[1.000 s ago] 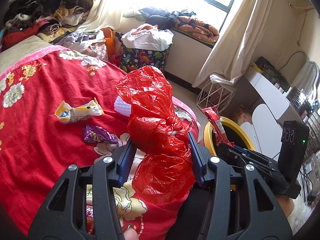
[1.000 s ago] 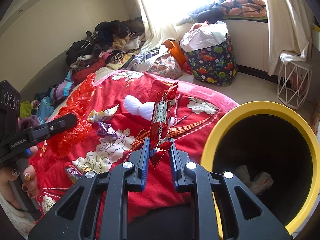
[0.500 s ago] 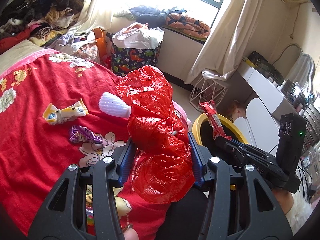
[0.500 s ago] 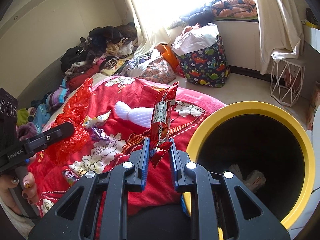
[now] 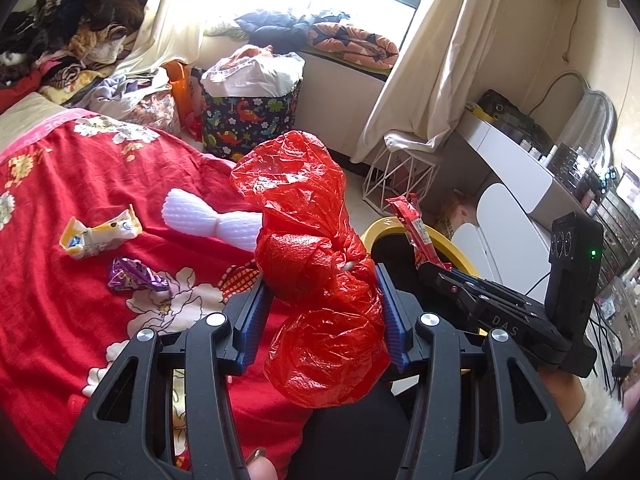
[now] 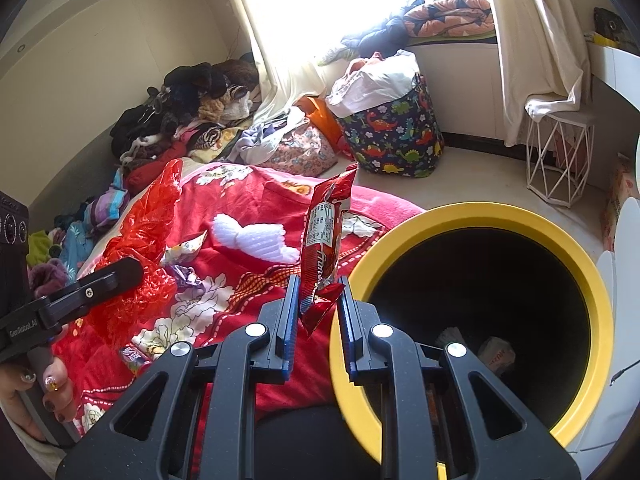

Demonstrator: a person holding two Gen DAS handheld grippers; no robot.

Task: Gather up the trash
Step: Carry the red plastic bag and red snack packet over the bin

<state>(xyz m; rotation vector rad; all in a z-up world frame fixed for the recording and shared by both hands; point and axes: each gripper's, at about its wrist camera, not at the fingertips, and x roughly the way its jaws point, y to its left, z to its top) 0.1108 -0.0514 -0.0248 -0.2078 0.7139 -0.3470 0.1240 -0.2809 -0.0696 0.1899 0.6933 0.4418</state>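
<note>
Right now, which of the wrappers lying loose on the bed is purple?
The small crumpled purple wrapper on the red blanket; the yellow-and-white wrapper lies just beyond it, and the white foam net farther right.

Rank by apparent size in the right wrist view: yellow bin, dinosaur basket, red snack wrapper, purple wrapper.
1. yellow bin
2. dinosaur basket
3. red snack wrapper, inflated by nearness to the camera
4. purple wrapper
</note>
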